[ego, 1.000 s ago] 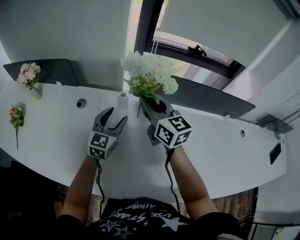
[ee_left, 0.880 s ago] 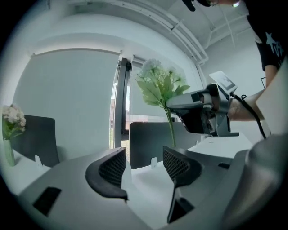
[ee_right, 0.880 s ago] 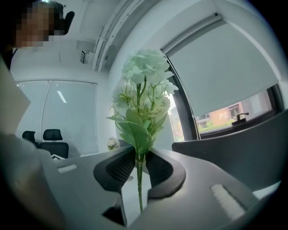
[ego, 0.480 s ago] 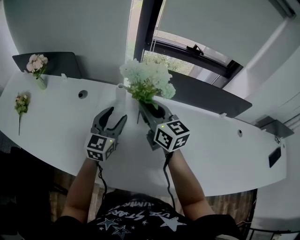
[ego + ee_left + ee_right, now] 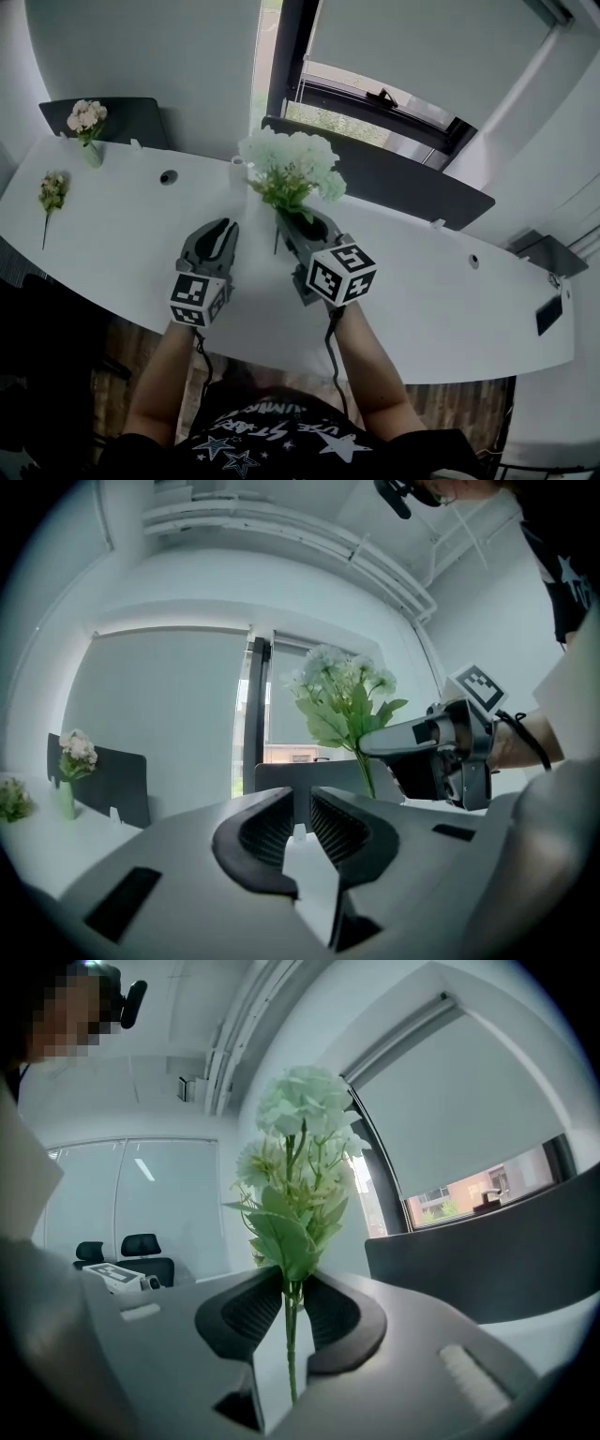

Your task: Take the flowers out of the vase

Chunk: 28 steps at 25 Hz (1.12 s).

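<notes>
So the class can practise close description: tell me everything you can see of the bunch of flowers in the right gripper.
The bunch of flowers has pale, white-green round blooms above broad green leaves, all on thin green stems. It stands upright, out of any vase, clamped low on the stems between the jaws of the right gripper. A short length of stem pokes out below the jaws, over the white table. Nothing else visibly touches it.

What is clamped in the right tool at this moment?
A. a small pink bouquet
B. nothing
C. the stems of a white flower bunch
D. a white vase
C: the right gripper view shows the green stems of the white flower bunch pinched between the pads of the right tool.
</notes>
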Available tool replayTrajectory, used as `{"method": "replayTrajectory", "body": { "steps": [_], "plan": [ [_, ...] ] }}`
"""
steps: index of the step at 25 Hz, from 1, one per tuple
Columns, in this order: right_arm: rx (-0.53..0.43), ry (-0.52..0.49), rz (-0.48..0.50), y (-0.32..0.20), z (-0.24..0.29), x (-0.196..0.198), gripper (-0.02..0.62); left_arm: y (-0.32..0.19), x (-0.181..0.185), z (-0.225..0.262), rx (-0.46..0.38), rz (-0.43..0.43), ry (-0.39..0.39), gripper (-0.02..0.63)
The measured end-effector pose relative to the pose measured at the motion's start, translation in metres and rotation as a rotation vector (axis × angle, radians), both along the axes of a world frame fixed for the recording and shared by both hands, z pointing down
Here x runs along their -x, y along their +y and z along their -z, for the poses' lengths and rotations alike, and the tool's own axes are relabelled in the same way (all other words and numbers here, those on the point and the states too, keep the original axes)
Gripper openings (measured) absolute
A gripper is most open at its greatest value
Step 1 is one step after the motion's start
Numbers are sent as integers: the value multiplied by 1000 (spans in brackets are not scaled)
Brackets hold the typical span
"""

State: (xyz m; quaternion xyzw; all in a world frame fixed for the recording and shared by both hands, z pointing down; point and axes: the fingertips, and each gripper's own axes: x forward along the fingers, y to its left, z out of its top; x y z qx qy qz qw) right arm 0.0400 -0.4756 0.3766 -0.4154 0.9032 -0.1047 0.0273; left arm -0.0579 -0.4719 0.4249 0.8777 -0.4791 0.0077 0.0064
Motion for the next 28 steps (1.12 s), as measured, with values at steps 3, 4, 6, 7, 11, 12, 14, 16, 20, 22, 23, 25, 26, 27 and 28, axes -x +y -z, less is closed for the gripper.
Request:
{"method": "replayTrajectory", "body": {
  "steps": [3, 4, 6, 7, 11, 12, 14, 16, 20, 22, 23, 25, 26, 27, 28],
  "plan": [
    [-4, 1, 18, 22, 1, -4, 71, 20, -5, -1, 8, 18, -15, 37],
    [-4, 0, 24, 30, 1, -6, 72, 27, -9, 0, 10, 14, -19, 37],
    [-4, -1, 35, 46, 1, -12, 71, 43, -18, 3, 14, 11, -16, 37],
    [-4, -2, 41, 55, 1, -15, 72, 52, -22, 3, 16, 14, -12, 34],
    [-1, 1, 55, 87, 0, -31, 71, 85, -40, 4, 21, 17, -7, 25],
    [0, 0, 59, 95, -2, -36, 71, 94, -47, 4, 19, 12, -6, 23],
    [-4, -7, 71, 114, -6, -47, 71, 115, -63, 5, 14, -1, -2, 23],
    [-10, -14, 82, 132, -10, -57, 71, 135, -76, 5, 7, -4, -2, 15],
    [-2, -18, 102, 153, -4, -62, 71, 156, -81, 14, 7, 10, -2, 9],
    [5, -23, 110, 162, -2, -64, 71, 165, -84, 18, 12, 13, -3, 9],
    [8, -26, 114, 165, -2, -66, 71, 169, -86, 19, 17, 12, -2, 9],
    [13, -33, 121, 171, -1, -67, 71, 177, -89, 22, 26, 7, -1, 9],
    [15, -37, 123, 173, 0, -67, 71, 181, -91, 23, 27, 6, -3, 9],
    [16, -40, 126, 176, -1, -68, 71, 184, -92, 24, 27, 4, -8, 9],
    [16, -42, 128, 179, -1, -68, 71, 187, -93, 23, 27, 3, -14, 9]
  ]
}}
